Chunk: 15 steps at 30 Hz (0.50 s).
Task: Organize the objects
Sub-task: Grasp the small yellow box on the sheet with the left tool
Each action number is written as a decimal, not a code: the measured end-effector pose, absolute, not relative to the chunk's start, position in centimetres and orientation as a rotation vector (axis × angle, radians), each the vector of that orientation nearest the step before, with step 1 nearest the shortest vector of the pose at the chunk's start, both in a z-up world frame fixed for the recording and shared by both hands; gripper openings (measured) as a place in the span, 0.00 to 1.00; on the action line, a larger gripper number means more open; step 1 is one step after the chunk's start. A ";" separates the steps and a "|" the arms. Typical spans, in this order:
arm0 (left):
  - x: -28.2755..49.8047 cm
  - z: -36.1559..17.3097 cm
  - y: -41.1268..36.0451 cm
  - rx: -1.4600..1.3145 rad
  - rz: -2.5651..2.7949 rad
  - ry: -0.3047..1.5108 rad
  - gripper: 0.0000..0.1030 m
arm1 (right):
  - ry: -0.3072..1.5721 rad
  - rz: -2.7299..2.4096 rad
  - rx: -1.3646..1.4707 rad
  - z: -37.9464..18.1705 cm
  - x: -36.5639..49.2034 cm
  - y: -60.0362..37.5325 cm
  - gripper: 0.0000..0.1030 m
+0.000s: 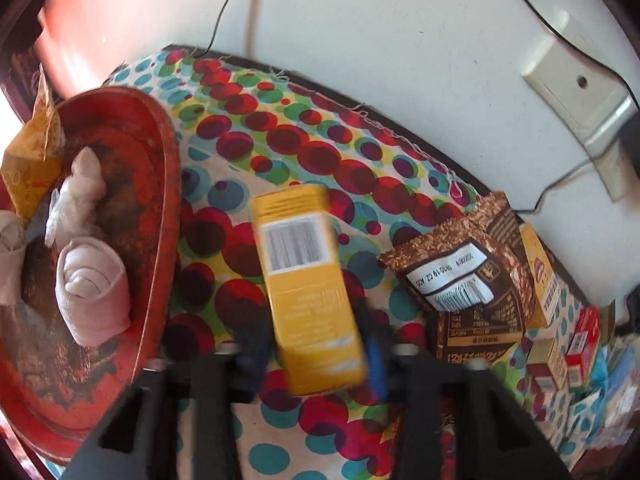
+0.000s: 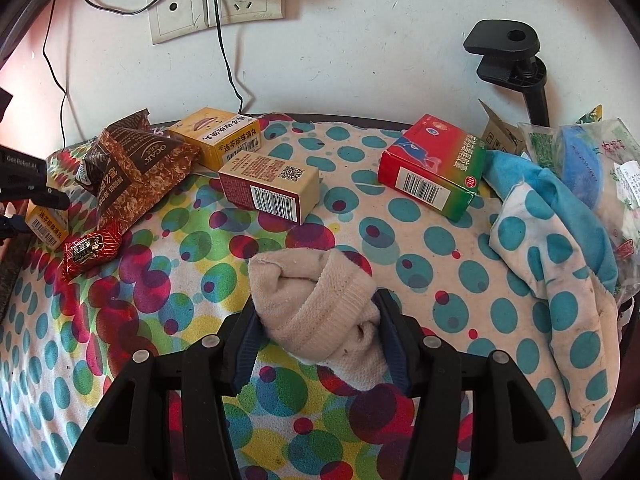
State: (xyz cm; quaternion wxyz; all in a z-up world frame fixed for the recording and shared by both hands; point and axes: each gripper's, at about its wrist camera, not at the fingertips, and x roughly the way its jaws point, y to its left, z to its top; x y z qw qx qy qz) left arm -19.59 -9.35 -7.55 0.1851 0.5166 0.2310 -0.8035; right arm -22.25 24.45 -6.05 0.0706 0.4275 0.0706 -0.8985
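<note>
My left gripper (image 1: pixel 316 348) is shut on a yellow box (image 1: pixel 308 280) with a barcode, held above the spotted cloth just right of a red tray (image 1: pixel 160 184). The tray holds rolled beige socks (image 1: pixel 92 292) and a yellow packet (image 1: pixel 32 160). My right gripper (image 2: pixel 316 328) is shut on a rolled beige sock (image 2: pixel 320 304), low over the cloth. The left gripper and its yellow box (image 2: pixel 44 224) show at the far left of the right wrist view.
A brown snack bag (image 2: pixel 132 168), a red candy packet (image 2: pixel 92 250), a yellow box (image 2: pixel 218 136), a beige-and-red box (image 2: pixel 272 188) and a red-green box (image 2: pixel 434 164) lie on the cloth. Bags and a bunched cloth (image 2: pixel 560 248) fill the right. Wall sockets (image 2: pixel 216 8) and a black clamp (image 2: pixel 508 52) stand behind.
</note>
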 end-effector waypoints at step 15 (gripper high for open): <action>-16.5 -5.4 -6.7 1.406 -2.442 0.345 0.29 | 0.208 -2.699 1.284 -7.1 -23.2 20.8 0.51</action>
